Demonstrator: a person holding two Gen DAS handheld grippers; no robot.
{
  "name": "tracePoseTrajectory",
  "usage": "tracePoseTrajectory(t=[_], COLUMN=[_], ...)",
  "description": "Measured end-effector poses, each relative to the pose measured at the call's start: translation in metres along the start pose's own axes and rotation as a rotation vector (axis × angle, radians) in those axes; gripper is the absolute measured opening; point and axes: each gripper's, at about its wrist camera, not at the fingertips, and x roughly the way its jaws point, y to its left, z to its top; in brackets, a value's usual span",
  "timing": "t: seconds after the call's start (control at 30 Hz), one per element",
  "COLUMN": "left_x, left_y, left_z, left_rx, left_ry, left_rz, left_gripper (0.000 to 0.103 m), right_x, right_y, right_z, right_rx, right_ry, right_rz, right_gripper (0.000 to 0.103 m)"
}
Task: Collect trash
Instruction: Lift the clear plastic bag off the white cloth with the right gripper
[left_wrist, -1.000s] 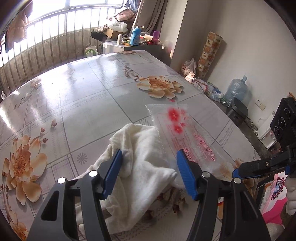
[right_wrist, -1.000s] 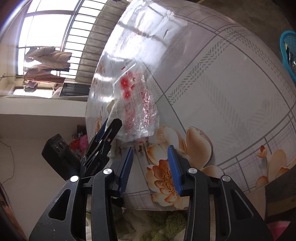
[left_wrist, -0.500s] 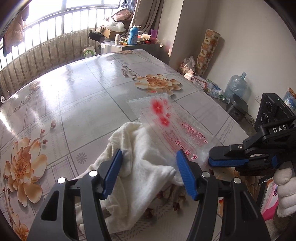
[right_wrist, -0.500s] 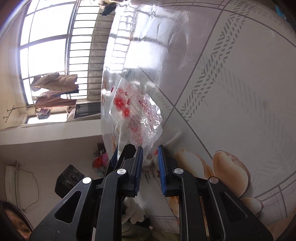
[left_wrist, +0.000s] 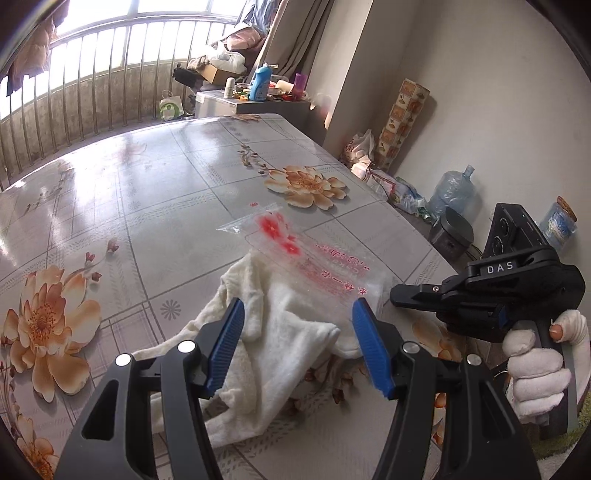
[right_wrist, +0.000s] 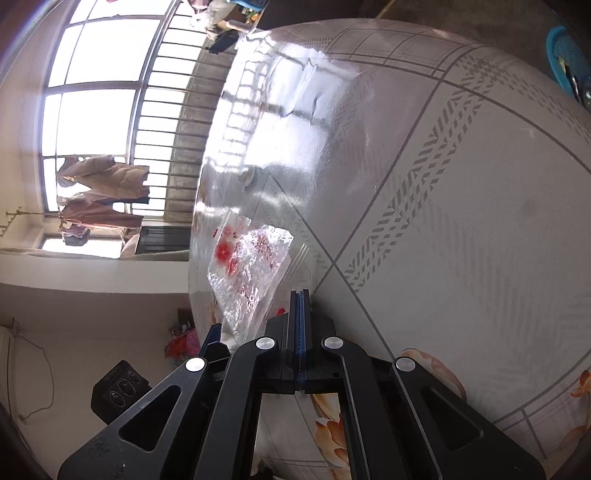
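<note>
Clear plastic bag (right_wrist: 248, 274) is pinched in the right hand-held gripper (right_wrist: 300, 295).

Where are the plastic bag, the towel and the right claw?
Bag (left_wrist: 317, 258), left wrist view, printed middle.
Towel (left_wrist: 291, 328), left wrist view, folded middle.
Right claw (right_wrist: 300, 295), right wrist view, closed tips on the bag's edge.

"DAS" stands on the right tongs (left_wrist: 397, 295).
</note>
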Motion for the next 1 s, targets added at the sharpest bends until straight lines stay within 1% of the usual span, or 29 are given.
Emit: tracePoseTrajectory(t=[0.1, 0.23, 0.3, 0.33, 0.4, 0.43, 0.47, 0.53, 0.63, 0.7, 0.77, 1.0], left_x=[-0.008, -0.009, -0.008, -0.008, -0.008, -0.008, -0.006, -0.001, 0.015, 0.028, 0.036, 0.036], left_y=[-0.009, -0.02, -0.021, -0.02, -0.018, -0.014, -0.01, -0.004, 0.006, 0.012, 0.017, 0.016], left_z=[-0.002, -0.006, -0.006, -0.005, -0.001, 0.001, 0.005, 0.012, 0.02, 0.023, 0.022, 0.02], left_rx=[0.039, 0.07, 0.065, 0.058, 0.032, 0.015, -0.004, -0.038, -0.072, -0.09, -0.105, -0.092], left_ry=[-0.004, 0.012, 0.015, 0.012, 0.005, 0.001, -0.002, -0.002, 0.029, 0.073, 0.098, 0.103], left_rz=[-0.002, 0.03, 0.04, 0.038, 0.026, 0.018, 0.01, 0.006, 0.025, 0.04, 0.034, 0.041], left_gripper=[0.059, 0.059, 0.059, 0.059, 0.058, 0.056, 0.054, 0.05, 0.043, 0.037, 0.033, 0.03], right_x=[0.0, 0.001, 0.006, 0.008, 0.015, 0.017, 0.021, 0.026, 0.032, 0.038, 0.043, 0.051], right_y=[0.002, 0.003, 0.009, 0.01, 0.017, 0.019, 0.021, 0.023, 0.024, 0.026, 0.03, 0.037], right_z=[0.0, -0.003, -0.005, -0.007, -0.007, -0.008, -0.008, -0.009, -0.007, -0.004, -0.002, 0.003], right_rx=[-0.007, -0.001, -0.006, -0.004, 0.0, 0.001, 0.004, 0.021, 0.045, 0.052, 0.05, 0.025], right_ry=[-0.022, -0.005, 0.019, 0.033, 0.061, 0.072, 0.081, 0.097, 0.104, 0.115, 0.121, 0.13], right_rz=[-0.008, 0.023, 0.046, 0.063, 0.082, 0.087, 0.096, 0.114, 0.122, 0.129, 0.124, 0.118], right_gripper=[0.0, 0.0, 0.0, 0.003, 0.004, 0.009, 0.018, 0.028, 0.034, 0.034, 0.034, 0.034])
